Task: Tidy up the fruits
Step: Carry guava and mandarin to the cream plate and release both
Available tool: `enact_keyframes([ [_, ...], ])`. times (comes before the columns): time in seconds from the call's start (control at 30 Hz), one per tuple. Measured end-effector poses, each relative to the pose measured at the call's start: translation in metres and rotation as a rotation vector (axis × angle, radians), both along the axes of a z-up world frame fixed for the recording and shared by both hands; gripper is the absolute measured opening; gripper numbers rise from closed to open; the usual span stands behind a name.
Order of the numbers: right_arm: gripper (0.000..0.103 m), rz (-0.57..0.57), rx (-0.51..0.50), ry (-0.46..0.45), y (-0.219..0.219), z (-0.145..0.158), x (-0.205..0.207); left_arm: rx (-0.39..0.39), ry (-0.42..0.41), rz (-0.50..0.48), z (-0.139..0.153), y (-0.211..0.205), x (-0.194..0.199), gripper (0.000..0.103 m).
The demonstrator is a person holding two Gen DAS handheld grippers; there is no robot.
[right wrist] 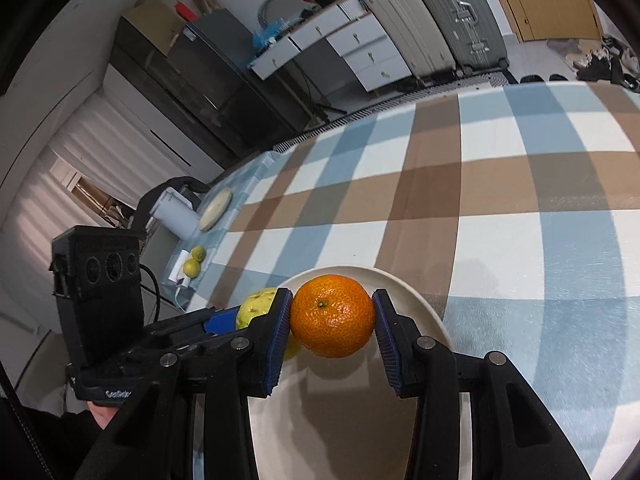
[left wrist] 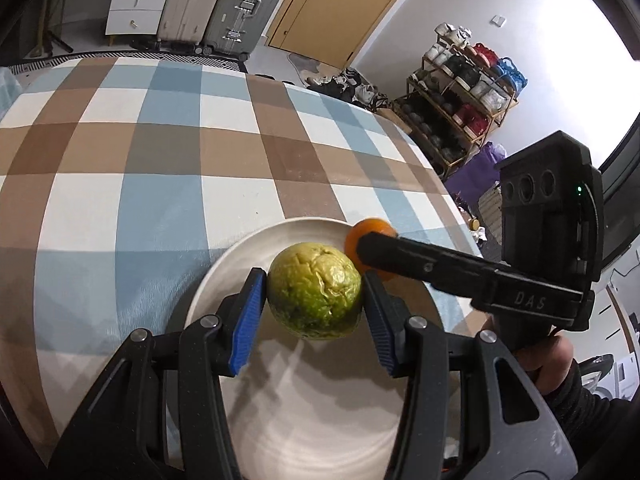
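A white plate [left wrist: 304,420] lies on the checked tablecloth. My left gripper [left wrist: 314,300] is shut on a wrinkled green-yellow fruit [left wrist: 314,290] and holds it over the plate. My right gripper [right wrist: 332,316] is shut on an orange mandarin [right wrist: 332,316] over the far part of the plate [right wrist: 412,292]. In the left wrist view the mandarin [left wrist: 370,230] shows behind a black finger of the right gripper [left wrist: 424,266]. In the right wrist view the green fruit [right wrist: 256,306] shows just left of my left pad, with the left gripper's blue pad beside it.
Two green-yellow fruits [right wrist: 195,261] lie at the table's far left edge, near a second plate [right wrist: 216,208] and a white cylinder [right wrist: 176,216]. Suitcases [left wrist: 240,4], drawers and a shoe rack [left wrist: 460,96] stand beyond the table.
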State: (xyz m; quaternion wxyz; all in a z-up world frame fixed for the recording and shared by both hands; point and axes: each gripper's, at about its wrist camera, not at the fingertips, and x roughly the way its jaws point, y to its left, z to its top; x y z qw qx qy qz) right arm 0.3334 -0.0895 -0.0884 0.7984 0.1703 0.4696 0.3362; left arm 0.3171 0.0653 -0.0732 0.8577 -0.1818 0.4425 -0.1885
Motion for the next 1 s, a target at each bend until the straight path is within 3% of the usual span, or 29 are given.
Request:
enact_keyframes([
  [0.37,0.043,-0.011,-0.042,0.025,0.006,-0.018,0.009,0.027,-0.003,-0.004,-0.012,-0.004,0.013,0.046],
  [0.53,0.051,-0.020,-0.042,0.013,0.004,-0.012,0.005,0.043,-0.028,0.008,-0.005,-0.004,0.007,0.047],
  [0.67,0.062,-0.038,-0.021,-0.016,-0.001,-0.002,-0.002,0.053,-0.055,0.019,0.007,-0.003,-0.001,0.054],
  [0.87,0.087,-0.059,0.014,-0.078,-0.015,0.030,-0.027,0.094,-0.109,0.042,0.035,-0.002,-0.033,0.083],
  [1.0,0.093,-0.086,0.013,-0.121,-0.027,0.051,-0.053,0.132,-0.134,0.071,0.054,-0.003,-0.062,0.084],
])
